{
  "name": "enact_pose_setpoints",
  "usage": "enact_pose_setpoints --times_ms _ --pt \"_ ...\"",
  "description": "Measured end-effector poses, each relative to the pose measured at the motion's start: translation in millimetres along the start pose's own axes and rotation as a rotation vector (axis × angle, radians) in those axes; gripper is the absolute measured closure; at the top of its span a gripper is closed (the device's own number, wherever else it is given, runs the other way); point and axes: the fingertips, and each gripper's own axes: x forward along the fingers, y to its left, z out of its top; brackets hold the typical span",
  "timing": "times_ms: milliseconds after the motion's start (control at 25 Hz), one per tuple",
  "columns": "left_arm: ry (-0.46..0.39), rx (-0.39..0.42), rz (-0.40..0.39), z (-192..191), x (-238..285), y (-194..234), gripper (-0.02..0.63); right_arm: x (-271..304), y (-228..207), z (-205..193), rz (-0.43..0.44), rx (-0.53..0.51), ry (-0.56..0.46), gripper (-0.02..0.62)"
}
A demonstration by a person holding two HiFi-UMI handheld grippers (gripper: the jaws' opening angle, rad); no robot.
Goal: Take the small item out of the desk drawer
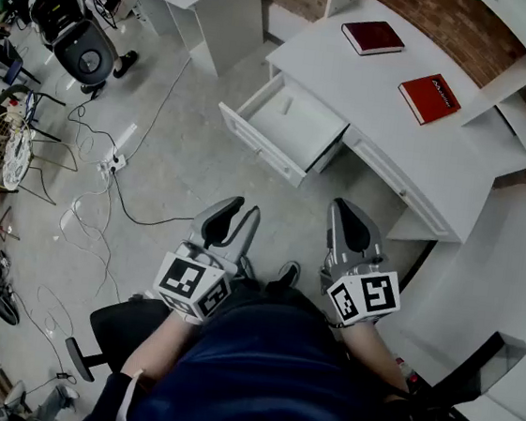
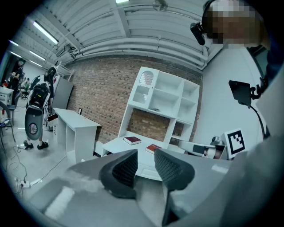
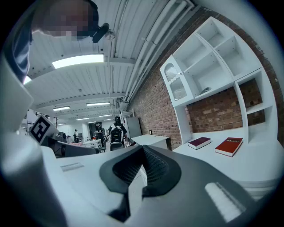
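Though pulled open, no small item visible in drawer (image 1: 292, 123) — well ahead, up-left of right gripper (image 1: 349, 219) (jaws together, empty), closer to left gripper (image 1: 239, 213) (jaws partly apart, empty).

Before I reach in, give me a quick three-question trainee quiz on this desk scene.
1. True or false: the desk drawer is pulled open.
2. How many books lie on the desk top?
3. Which tool has its jaws apart, left or right?

Key:
1. True.
2. Two: a dark red book and a bright red book.
3. The left tool, with nothing between its jaws; the right tool is shut.
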Motion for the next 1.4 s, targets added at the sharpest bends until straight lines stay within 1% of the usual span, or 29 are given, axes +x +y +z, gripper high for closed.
enact_pose_setpoints --times_ms 120,400,560,800,1080,1240,1400 --pt "-0.001 -0.006 0.000 -1.0 15.3 -12.2 0.479 -6.4 -19.3 2.1 -0.004 -0.001 0.004 0.594" --pt "-0.012 -0.003 0.022 -0.4 7.5 -11.3 0.479 -18.1 -16.1 2.4 0.003 0.022 -0.009 0.594" --pt "-0.019 -0.003 0.045 -1.8 14.5 -15.6 0.479 -23.2 -27.0 6.4 0.021 0.022 -0.025 0.594" --pt "-0.024 -0.008 0.065 -7.9 21.0 -21.9 0.479 -23.6 -43.0 4.0 0.030 0.033 -0.020 0.594" --pt "-0.020 -0.017 0.088 -2.8 36.0 0.9 0.479 -0.6 -51.9 2.4 0.026 0.042 0.003 0.592" --pt "-0.009 -0.022 0.071 -0.6 54.8 19.7 0.479 17.7 -62.6 2.4 -0.006 0.037 0.006 0.592" --pt "-0.004 -0.017 0.036 11.8 79.3 42.3 0.479 43.6 -73.7 7.2 -0.051 0.038 0.011 0.592"
